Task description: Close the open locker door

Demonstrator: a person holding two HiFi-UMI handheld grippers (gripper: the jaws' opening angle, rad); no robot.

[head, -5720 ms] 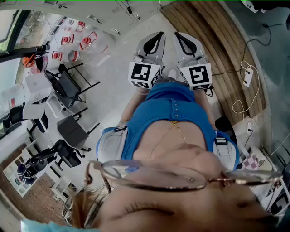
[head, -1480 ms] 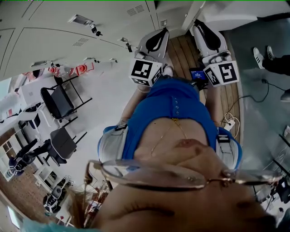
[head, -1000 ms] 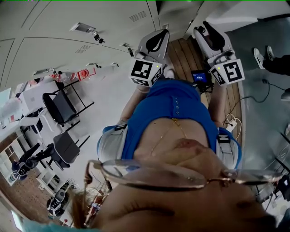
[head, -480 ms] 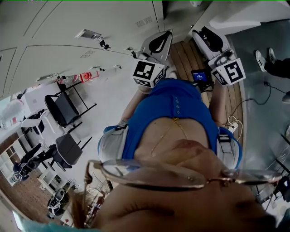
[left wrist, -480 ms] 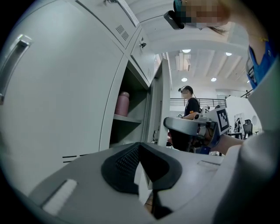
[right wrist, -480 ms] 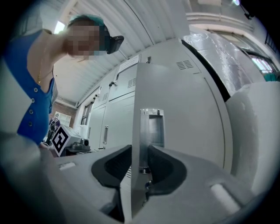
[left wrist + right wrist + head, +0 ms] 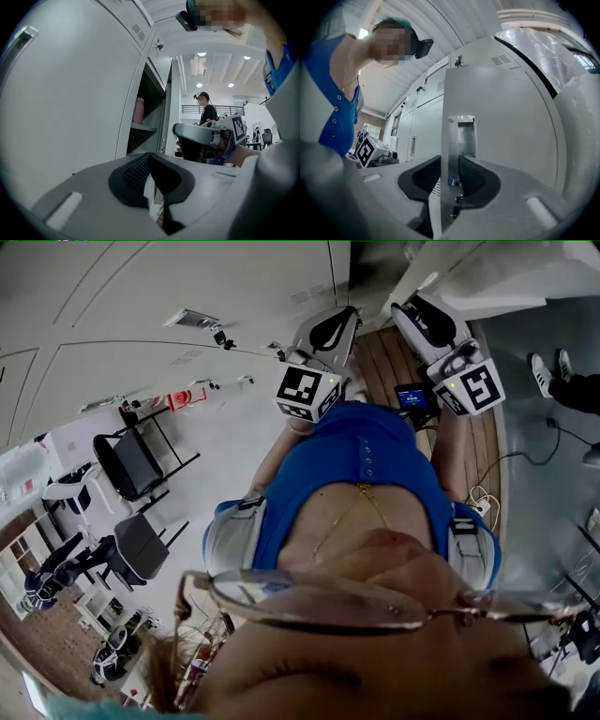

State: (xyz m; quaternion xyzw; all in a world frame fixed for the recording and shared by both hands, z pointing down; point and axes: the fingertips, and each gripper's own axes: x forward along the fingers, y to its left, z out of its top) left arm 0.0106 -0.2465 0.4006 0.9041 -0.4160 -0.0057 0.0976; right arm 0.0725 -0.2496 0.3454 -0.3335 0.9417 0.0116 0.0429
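Note:
The open locker door (image 7: 501, 122) is a pale grey panel with a recessed latch plate (image 7: 461, 136). Its thin edge (image 7: 445, 140) stands upright between the jaws of my right gripper (image 7: 450, 176), and both dark pads lie against it. In the head view my right gripper (image 7: 427, 320) reaches up to the door (image 7: 506, 282) at the top right. My left gripper (image 7: 328, 329) hangs beside it, shut and empty. The left gripper view shows my left gripper (image 7: 150, 180) in front of the open locker (image 7: 147, 126), with a pink bottle (image 7: 138, 110) on its shelf.
Closed grey lockers (image 7: 141, 296) fill the wall to the left. Black chairs (image 7: 131, 460) stand on the white floor at the left. A wooden strip (image 7: 384, 352) runs below the lockers, with cables (image 7: 487, 493) on it. Another person (image 7: 206, 112) stands beyond the door.
The head has turned from the floor up to the lockers. My right gripper has gone up to the door edge, and both grippers have drifted slightly toward the lockers.

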